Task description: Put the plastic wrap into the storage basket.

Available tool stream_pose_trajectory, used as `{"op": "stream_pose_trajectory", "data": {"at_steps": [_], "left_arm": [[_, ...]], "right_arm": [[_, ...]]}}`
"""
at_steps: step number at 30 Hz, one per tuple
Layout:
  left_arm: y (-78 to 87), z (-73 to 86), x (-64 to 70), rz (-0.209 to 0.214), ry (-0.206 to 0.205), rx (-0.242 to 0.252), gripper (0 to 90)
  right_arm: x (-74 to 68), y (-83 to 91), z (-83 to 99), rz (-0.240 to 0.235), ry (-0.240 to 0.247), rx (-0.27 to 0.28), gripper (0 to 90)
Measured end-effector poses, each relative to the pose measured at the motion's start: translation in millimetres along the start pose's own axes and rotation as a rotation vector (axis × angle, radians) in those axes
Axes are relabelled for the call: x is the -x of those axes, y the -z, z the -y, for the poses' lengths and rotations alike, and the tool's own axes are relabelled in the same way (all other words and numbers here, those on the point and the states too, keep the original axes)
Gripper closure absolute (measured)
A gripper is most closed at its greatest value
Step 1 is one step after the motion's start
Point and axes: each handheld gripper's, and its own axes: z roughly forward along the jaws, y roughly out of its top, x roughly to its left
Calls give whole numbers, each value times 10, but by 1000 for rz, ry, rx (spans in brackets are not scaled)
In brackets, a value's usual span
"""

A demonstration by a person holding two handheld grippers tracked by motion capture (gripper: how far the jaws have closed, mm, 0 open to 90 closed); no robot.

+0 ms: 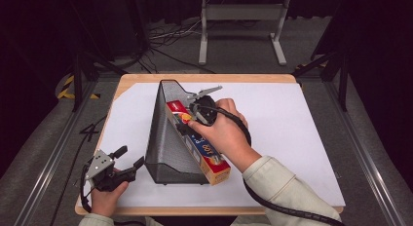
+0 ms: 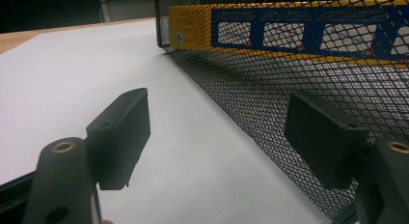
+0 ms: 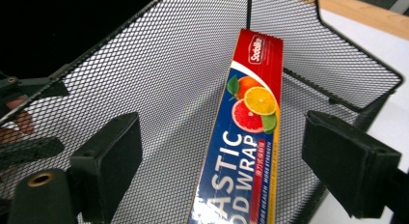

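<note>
High view, right gripper over wrap box

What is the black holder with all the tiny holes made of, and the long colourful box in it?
The holder looks like thin metal mesh painted matte black: see-through, with stiff wire rims. The plastic wrap box seems to be glossy printed cardboard, with sharp folded edges and a slight shine.

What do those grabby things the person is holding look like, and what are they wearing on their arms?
Each hand-held gripper is black, with two flat, blocky black jaws and brass-coloured rings at the joints. The left hand-held gripper carries a grey three-cornered plate with small holes on top; so does the right hand-held gripper. A thick black cable trails from the right one. The person wears pale greenish-beige sleeves with buttoned-style cuffs.
</note>
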Motion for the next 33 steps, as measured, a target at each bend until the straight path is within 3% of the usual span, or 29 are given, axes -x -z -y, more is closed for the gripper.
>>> {"op": "stream_pose_trajectory", "data": {"at_steps": [10, 14, 24, 33], "left_arm": [[-12, -6, 7, 1, -5, -6, 253], [-12, -6, 8, 0, -5, -8, 253], [-14, -5, 11, -1, -4, -6, 253], [-14, -7, 20, -4, -9, -13, 252]], "right_arm": [[177, 320, 65, -34, 33, 63, 151], [228, 436, 106, -38, 33, 60, 150], [519, 768, 258, -52, 44, 94, 151], [848, 1044, 502, -2, 44, 119, 150]]}}
